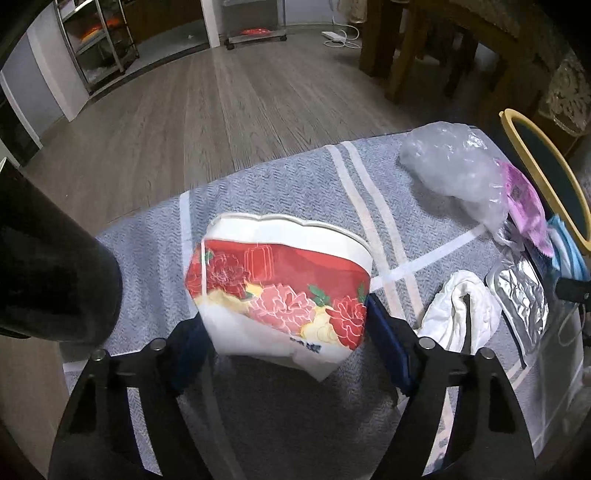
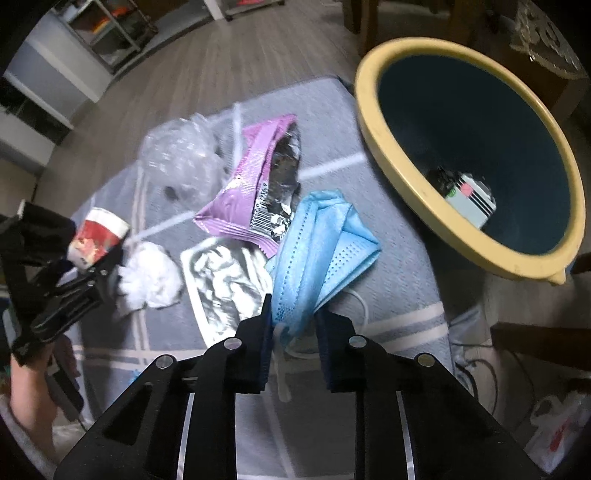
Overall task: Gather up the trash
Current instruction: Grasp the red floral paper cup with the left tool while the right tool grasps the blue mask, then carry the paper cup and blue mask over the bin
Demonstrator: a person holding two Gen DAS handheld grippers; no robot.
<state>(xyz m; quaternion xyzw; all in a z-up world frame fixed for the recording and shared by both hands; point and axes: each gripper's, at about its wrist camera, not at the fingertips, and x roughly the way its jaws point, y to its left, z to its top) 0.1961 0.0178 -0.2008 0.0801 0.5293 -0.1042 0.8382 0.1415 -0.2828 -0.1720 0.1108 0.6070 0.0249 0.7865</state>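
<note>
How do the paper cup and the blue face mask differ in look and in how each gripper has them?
The paper cup is stiff, white with red flowers; the blue face mask is limp, plain, crumpled. The cup lies on its side between the left gripper fingers, spread wide; the mask is pinched by the right gripper, nearly closed. Both sit on the grey striped cloth.

1. a lived-in home: wood-look plank floor (image 1: pixel 229 110) running to a doorway.
2. wooden dining chairs (image 1: pixel 436 48) and a lace tablecloth (image 1: pixel 569 92).
3. a metal storage rack (image 1: pixel 99 40) by the wall.
4. a power strip (image 1: pixel 334 36) on the floor.
</note>
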